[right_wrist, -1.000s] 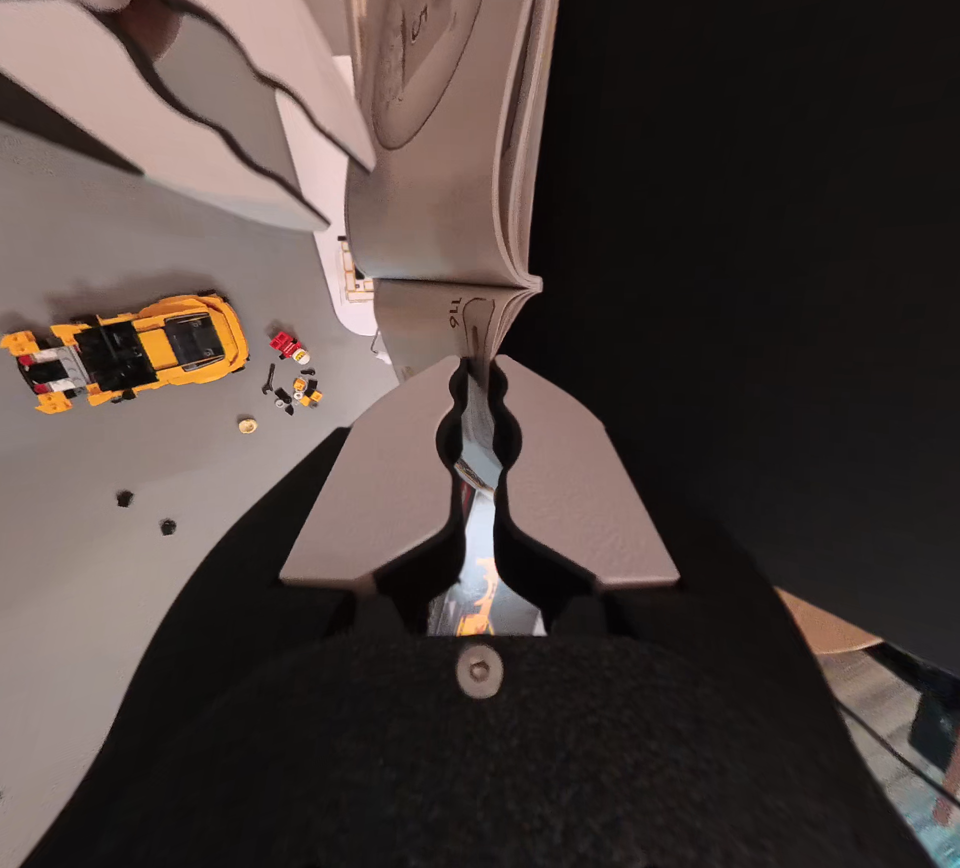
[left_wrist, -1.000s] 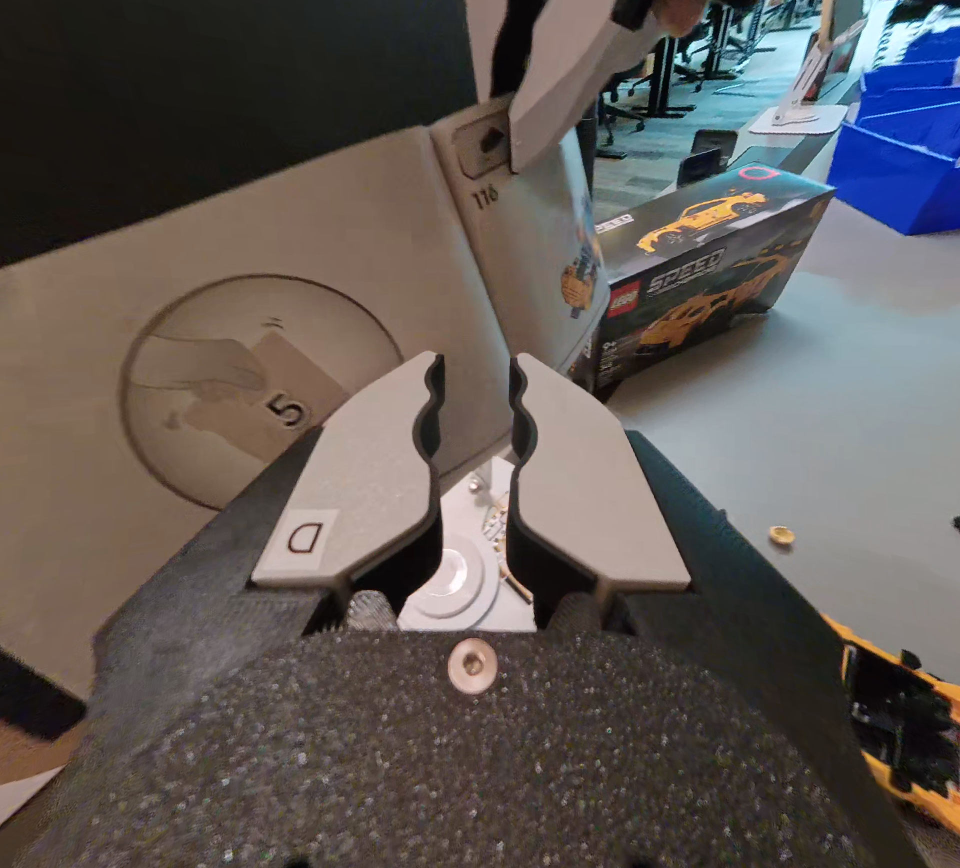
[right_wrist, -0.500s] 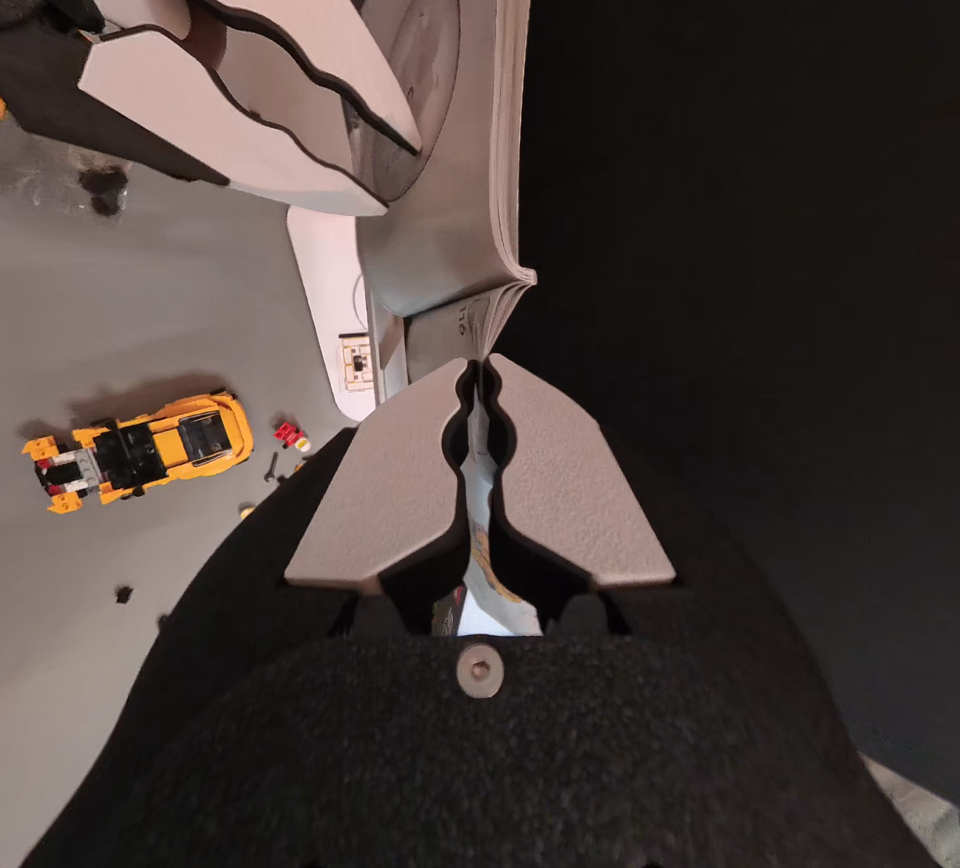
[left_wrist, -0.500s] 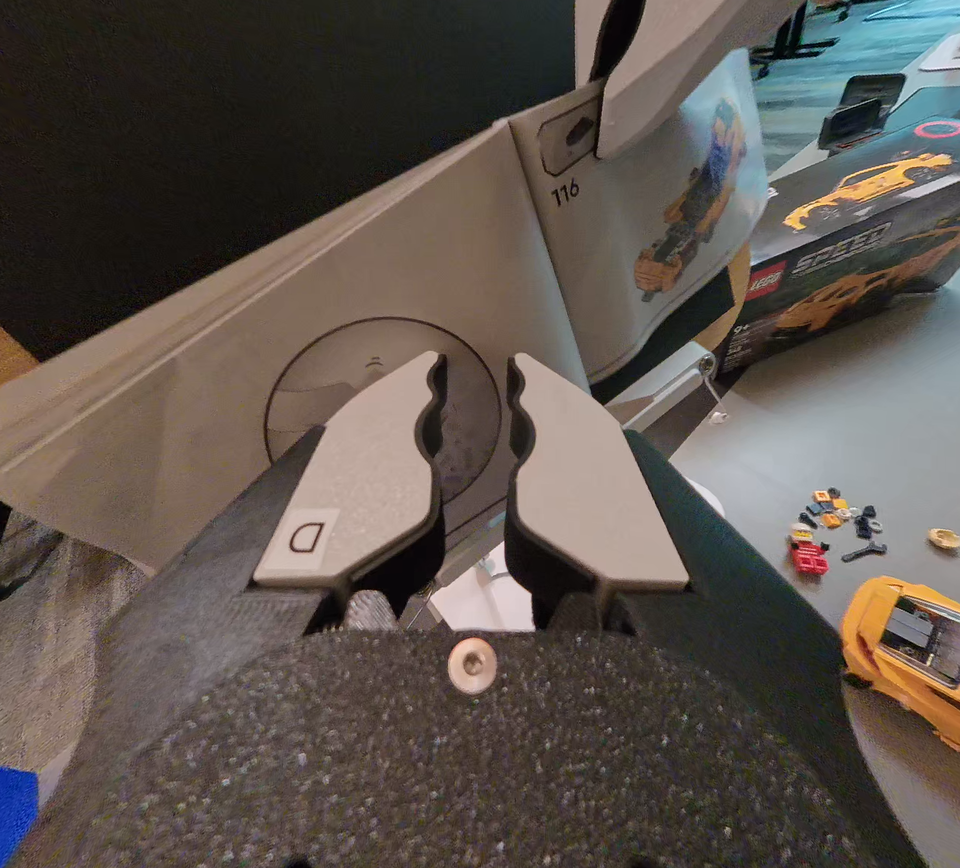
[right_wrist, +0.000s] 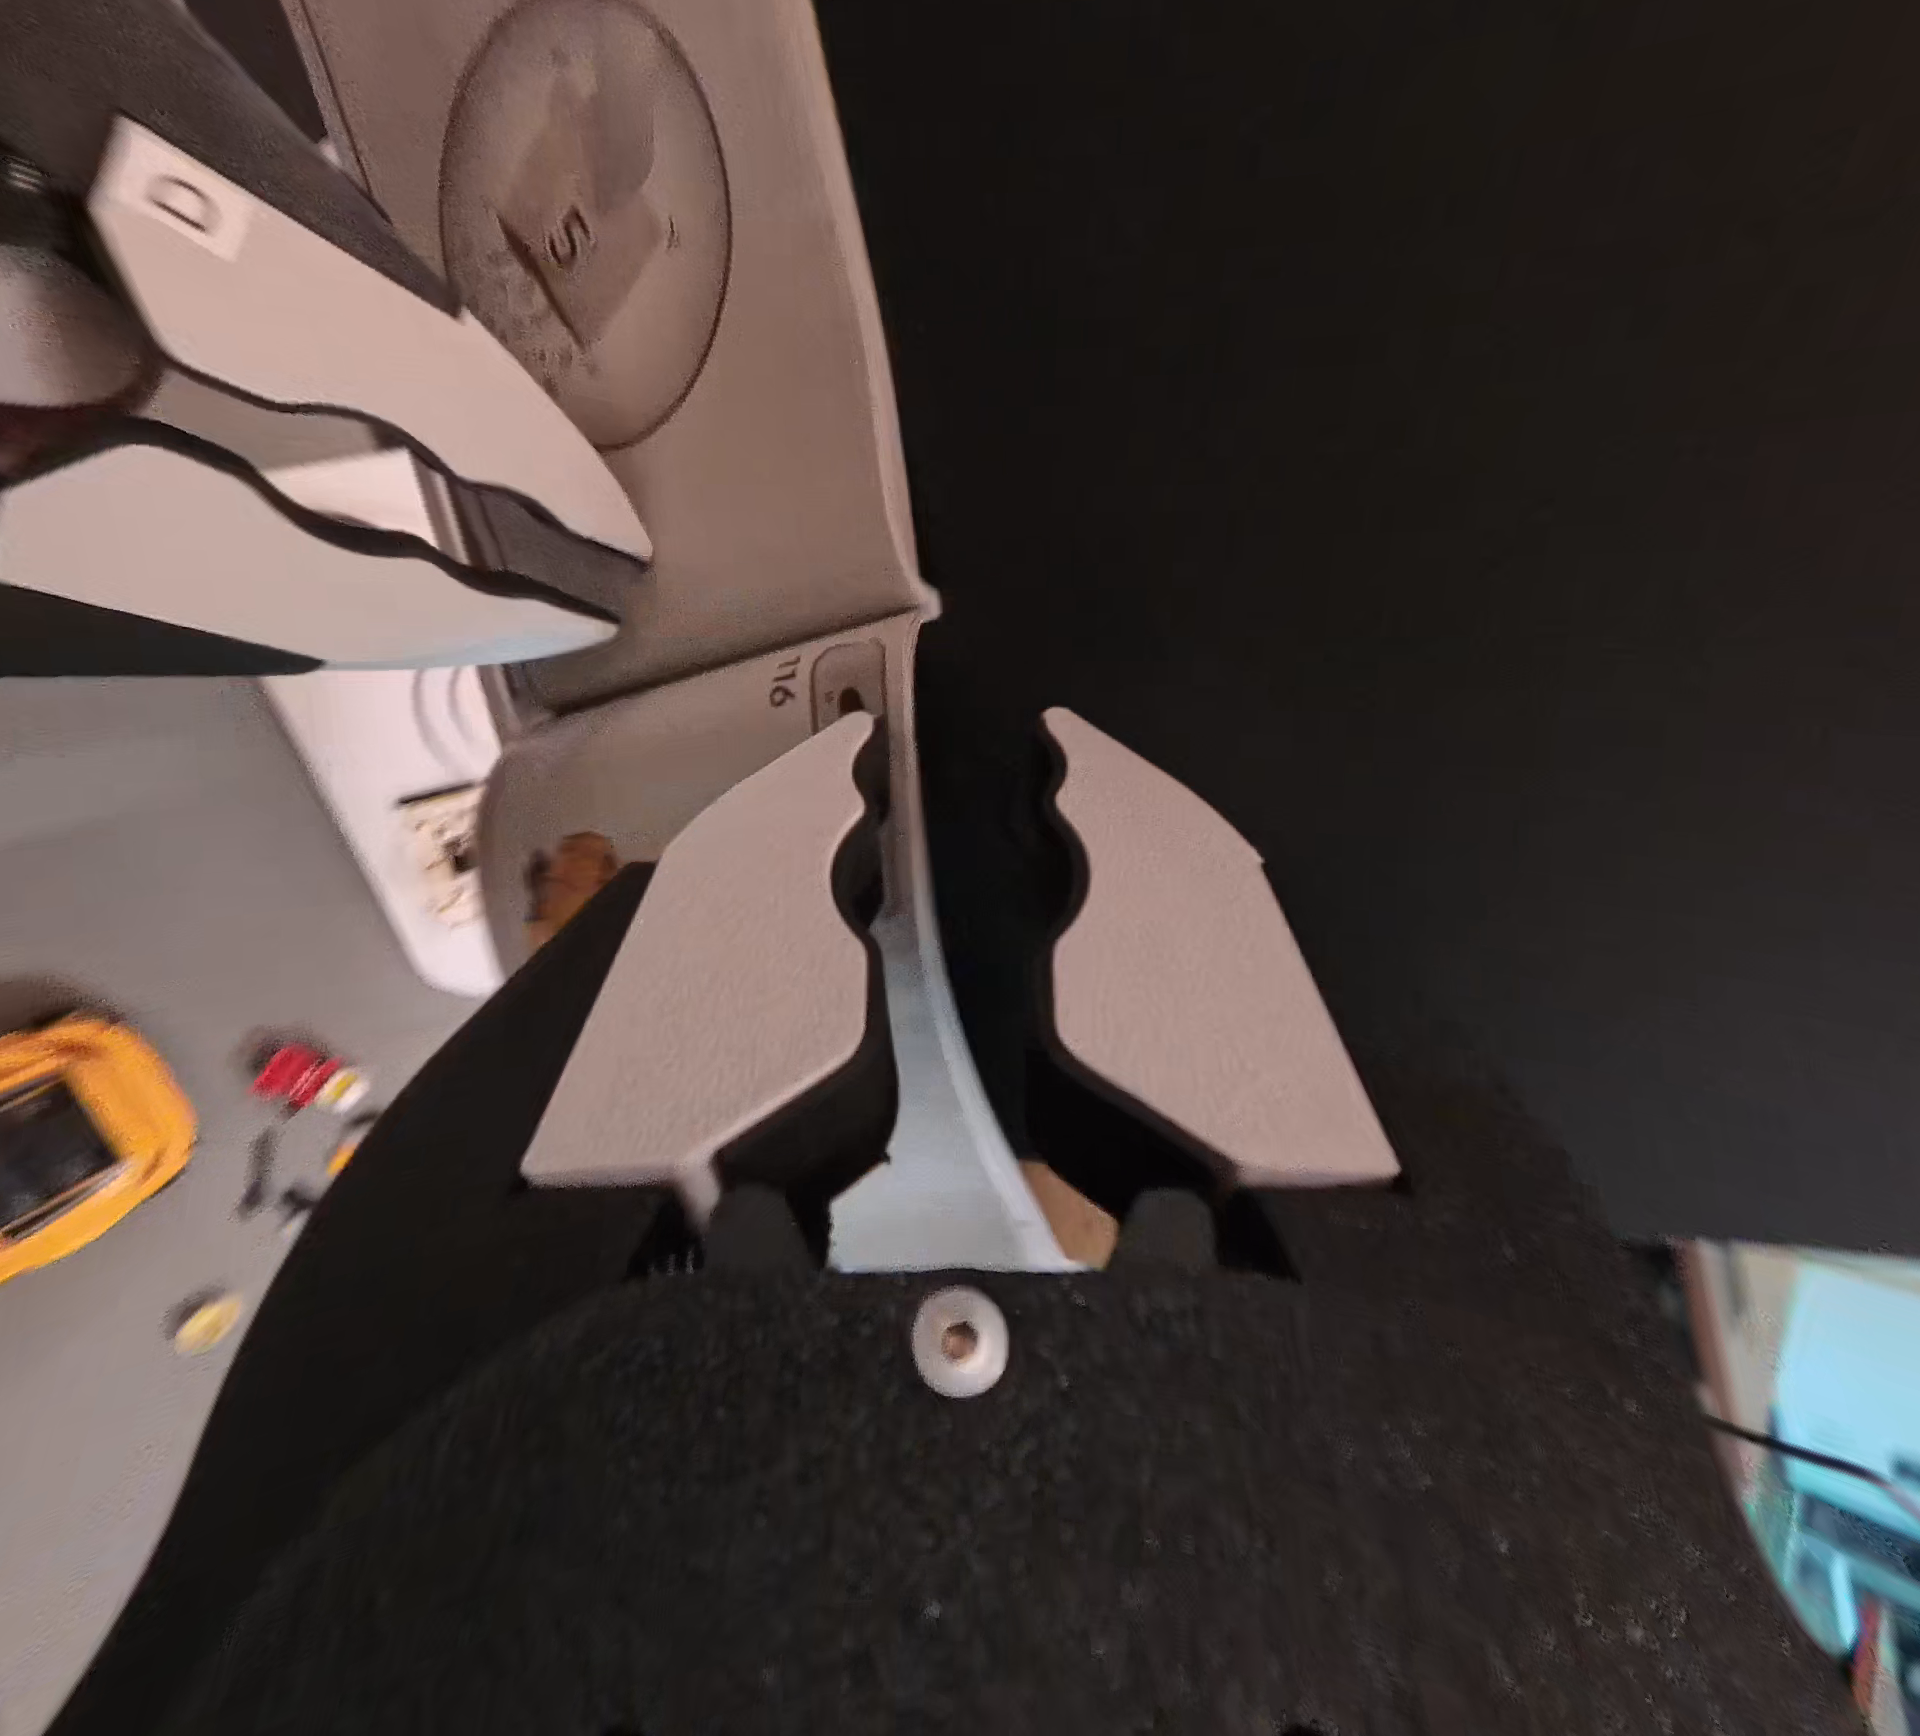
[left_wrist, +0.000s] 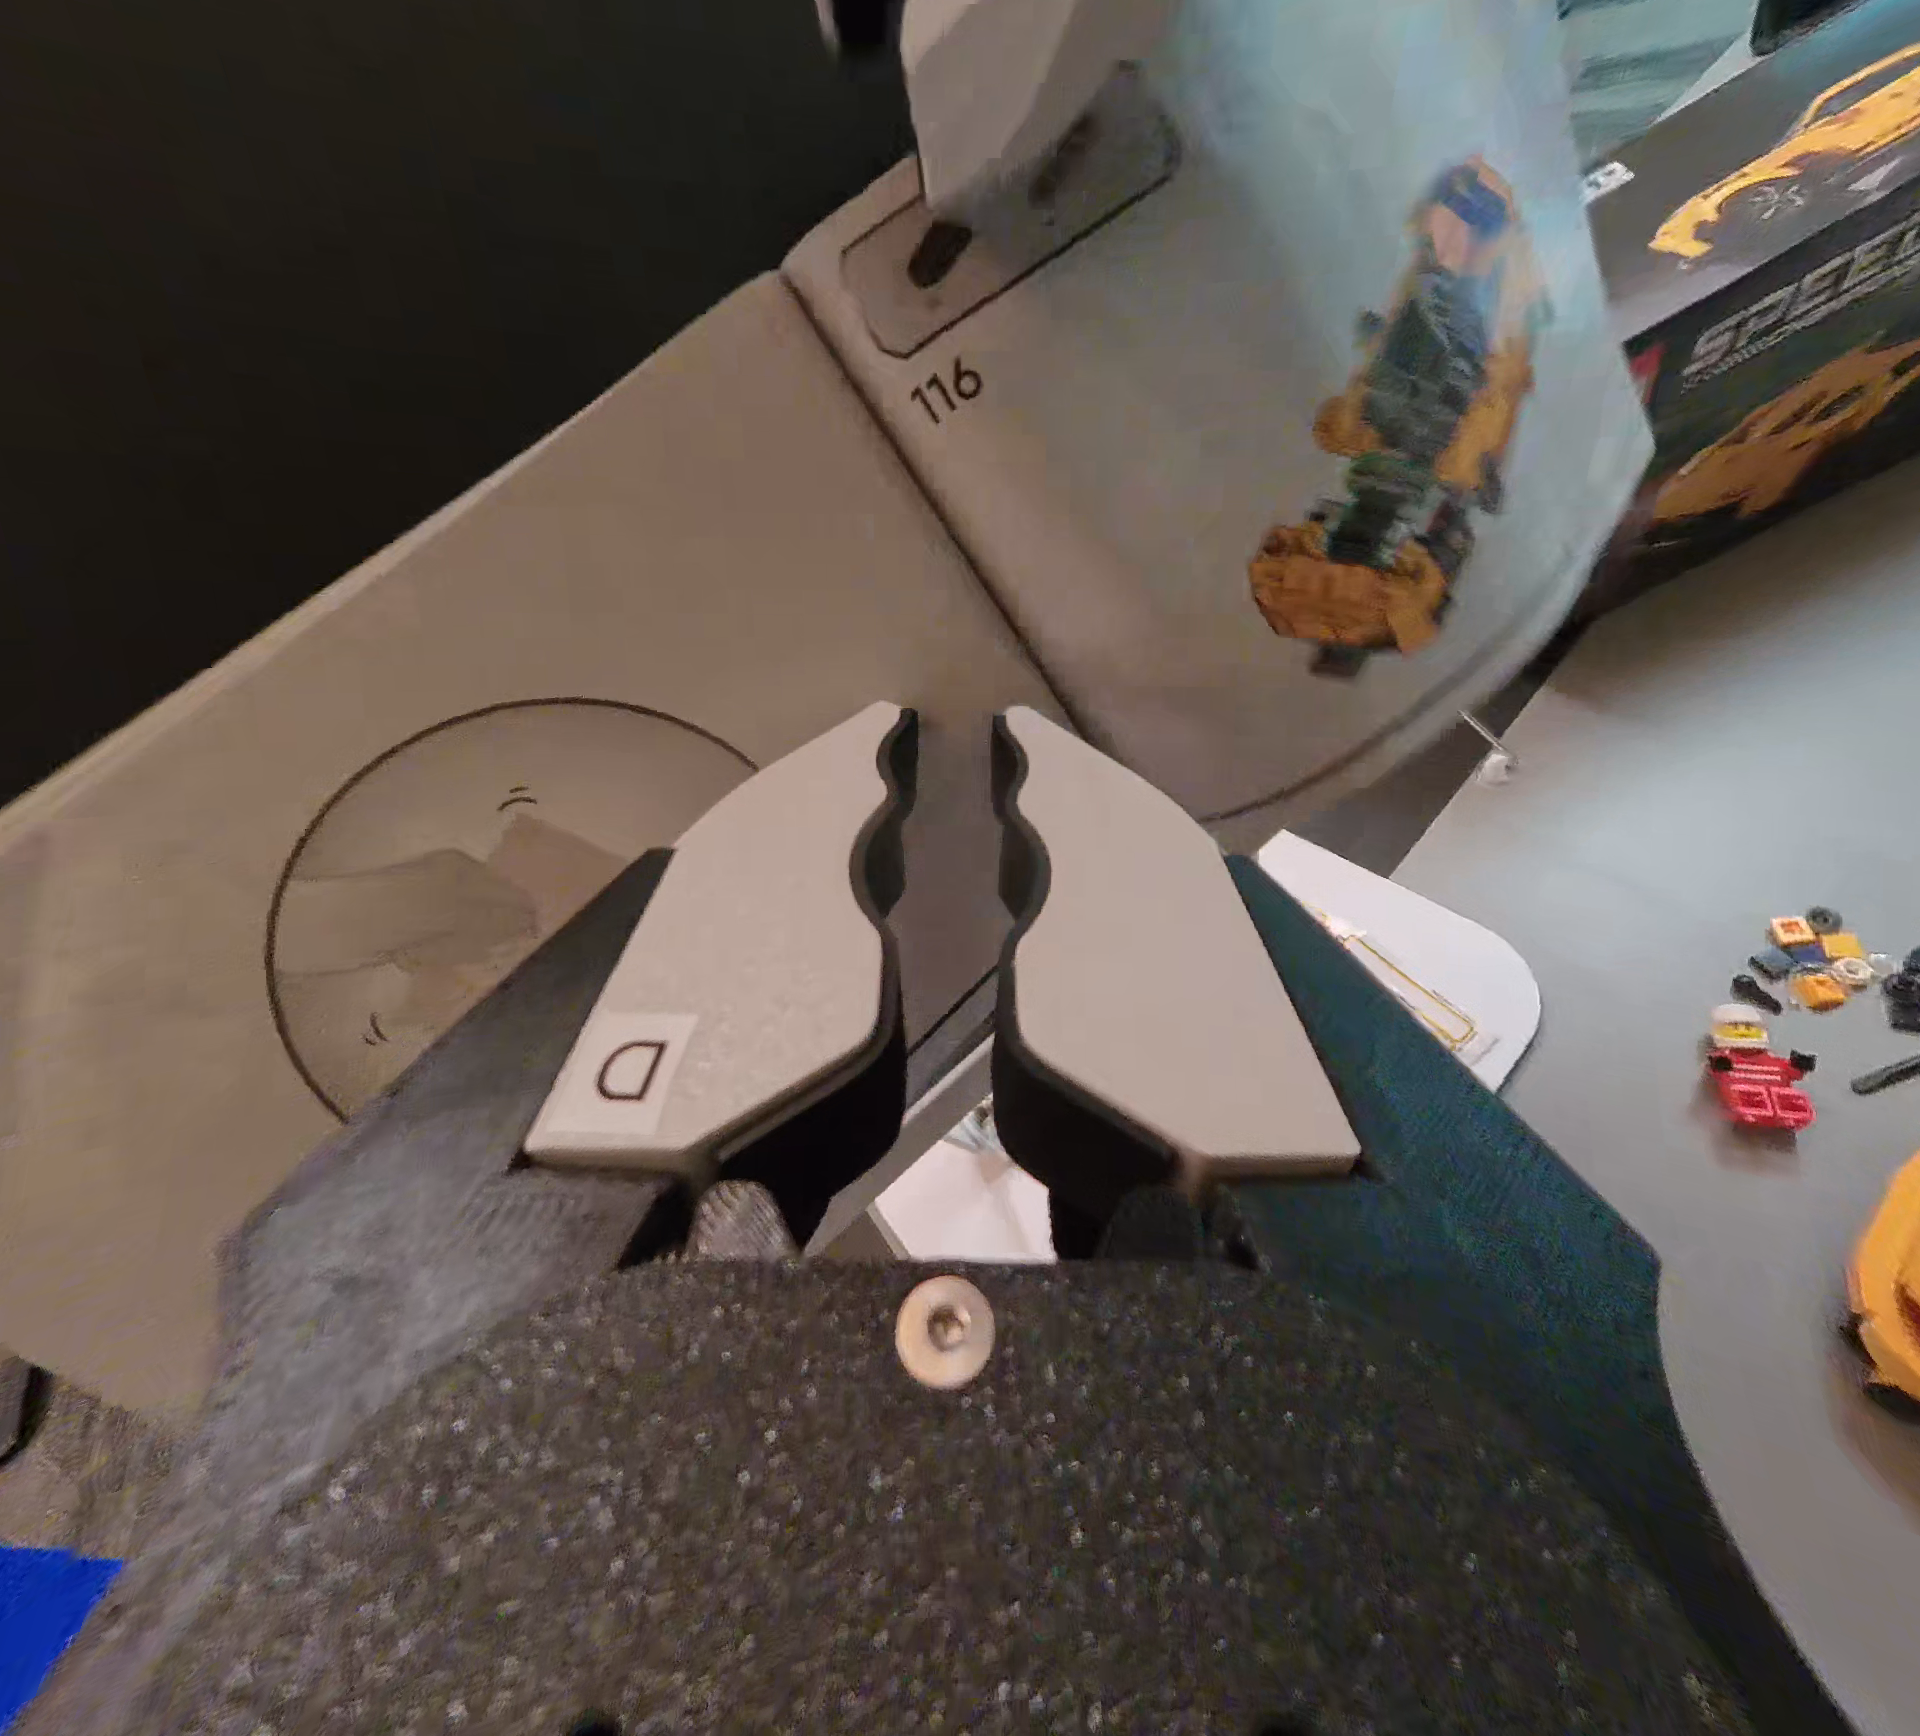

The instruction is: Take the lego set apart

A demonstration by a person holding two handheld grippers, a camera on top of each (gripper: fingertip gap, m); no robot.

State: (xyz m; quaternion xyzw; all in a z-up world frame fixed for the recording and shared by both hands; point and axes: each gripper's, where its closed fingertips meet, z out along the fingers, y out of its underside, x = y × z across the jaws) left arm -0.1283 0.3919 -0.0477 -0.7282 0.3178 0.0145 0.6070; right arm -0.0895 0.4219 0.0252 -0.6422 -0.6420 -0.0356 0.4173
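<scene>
Left wrist view: the lego set is seen on the grey tabletop [left_wrist: 1662, 772]. The yellow car [left_wrist: 1891, 1271] is cut off by the frame and a bit blurred. Just beyond it a red minifigure [left_wrist: 1756, 1089] is laid flat, with a little scatter of loose pieces [left_wrist: 1829, 959] just past that. A small gold round piece [right_wrist: 208, 1323] is spotted by itself in the right wrist view, near the car but apart from it. The set's box [left_wrist: 1787, 356] is stood toward the tabletop's far edge, well apart from the car.

Closer in, the instruction booklet [left_wrist: 623, 606] is held up off the tabletop and opened, so most of both views gets blocked by it. One page is curled forward, motion-blurred. Under the booklet a white sheet [left_wrist: 1403, 959] is laid flat on the tabletop.

Left gripper [left_wrist: 947, 730]: its fingers are parted by a narrow gap and pointed at the open spread. Nothing is seen pinched between them.

Right gripper [right_wrist: 958, 715]: the jaws are spread noticeably wide. The curled page runs through the gap, lying against one finger and clear of the other, so it isn't clamped. From the left wrist view, its tips are seen right at the page's top corner.
</scene>
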